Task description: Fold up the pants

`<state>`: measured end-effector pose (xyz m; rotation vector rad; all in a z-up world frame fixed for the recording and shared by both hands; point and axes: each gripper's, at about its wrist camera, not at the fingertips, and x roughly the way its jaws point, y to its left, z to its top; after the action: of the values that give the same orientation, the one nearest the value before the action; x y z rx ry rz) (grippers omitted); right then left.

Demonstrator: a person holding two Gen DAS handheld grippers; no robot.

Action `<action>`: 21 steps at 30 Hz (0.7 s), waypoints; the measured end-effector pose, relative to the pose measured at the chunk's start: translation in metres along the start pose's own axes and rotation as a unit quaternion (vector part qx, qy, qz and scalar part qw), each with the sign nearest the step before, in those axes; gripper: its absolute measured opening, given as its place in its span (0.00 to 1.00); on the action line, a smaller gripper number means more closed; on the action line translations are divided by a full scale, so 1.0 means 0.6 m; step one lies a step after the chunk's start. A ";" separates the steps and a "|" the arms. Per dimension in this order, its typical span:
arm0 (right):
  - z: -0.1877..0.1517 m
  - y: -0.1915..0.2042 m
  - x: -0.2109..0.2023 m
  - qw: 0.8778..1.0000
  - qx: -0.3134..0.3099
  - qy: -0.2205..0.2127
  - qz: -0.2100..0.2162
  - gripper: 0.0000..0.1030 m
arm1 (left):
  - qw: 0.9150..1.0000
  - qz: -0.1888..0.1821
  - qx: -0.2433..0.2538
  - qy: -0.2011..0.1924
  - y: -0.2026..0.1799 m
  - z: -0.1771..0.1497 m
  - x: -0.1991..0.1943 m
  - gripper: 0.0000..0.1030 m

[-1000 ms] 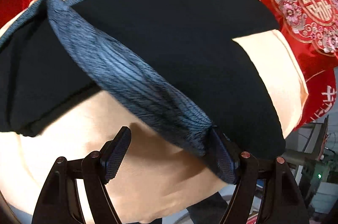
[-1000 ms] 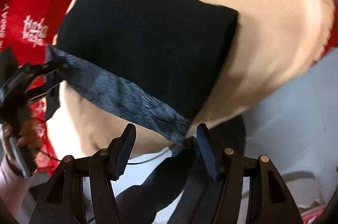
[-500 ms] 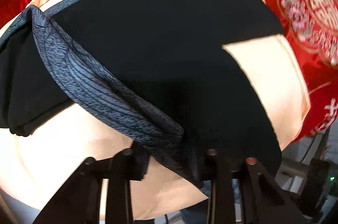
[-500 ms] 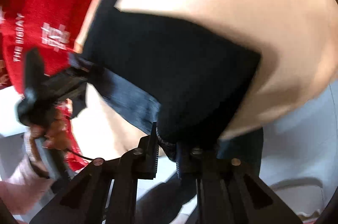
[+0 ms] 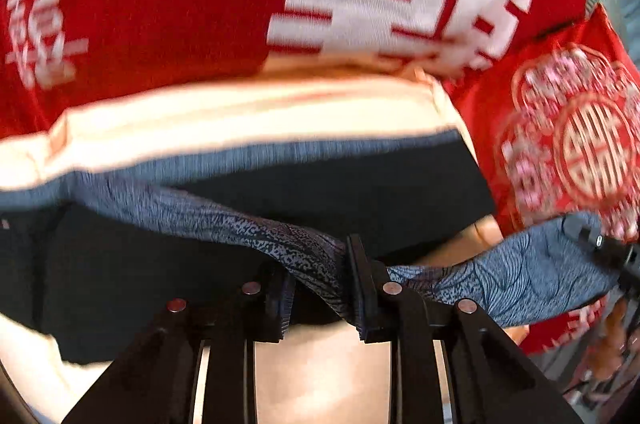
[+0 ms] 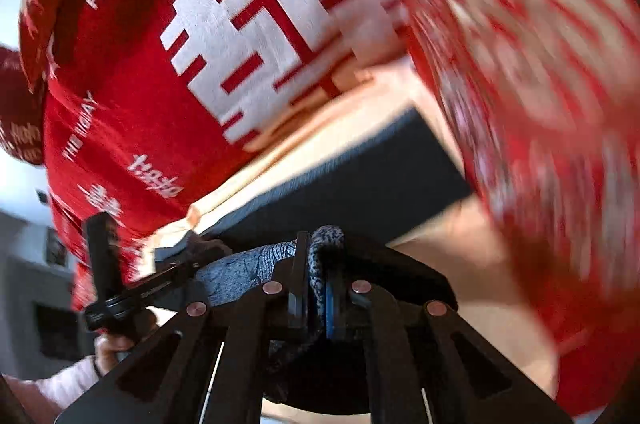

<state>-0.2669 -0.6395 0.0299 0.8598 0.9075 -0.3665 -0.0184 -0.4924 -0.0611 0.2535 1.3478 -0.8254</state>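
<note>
A second ago both tools stood spread with the patterned hem loose between their fingers; half a second ago they had pinched it, and now the fabric has been carried up and over, so the far waistband lies close in front and the red bedding fills the upper half of each view, blurred by motion.

One pair of pants [image 5: 360,192], dark with a blue-grey patterned band, lies on the peach sheet [image 5: 240,120], just below the red quilt [image 5: 160,4] with its large white character. Taking the pants as the landmark: at their near edge the left gripper [image 5: 318,288] is pressed together on a bunched twist of the patterned band, which runs from the left edge of the cloth into the fingers and on to the right, where a second dark tool holds its end. In the right wrist view the right gripper [image 6: 316,280] is clamped on a rolled fold of the same band at the pants' [image 6: 360,180] near edge

Counted: one pair of pants, two grippers, one peach sheet, one red quilt, and one red embroidered cushion [image 5: 580,144] right of the pants
</note>
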 end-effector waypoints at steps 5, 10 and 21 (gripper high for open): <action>0.108 0.020 0.076 0.997 -0.052 0.010 -0.047 0.05 | 1.000 0.009 -0.017 -0.008 0.024 0.036 0.003 0.26; 0.140 0.000 0.149 0.992 -0.071 0.032 -0.101 0.05 | 0.998 0.064 0.016 -0.015 0.024 0.024 0.003 0.69; 0.158 0.009 0.112 0.986 -0.093 -0.022 -0.133 0.77 | 0.985 0.165 -0.021 0.041 0.117 -0.022 0.056 0.69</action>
<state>-0.1736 -0.7055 0.0091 0.5568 1.0008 -0.5210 0.0173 -0.4477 -0.1158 0.4680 1.3527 -0.5118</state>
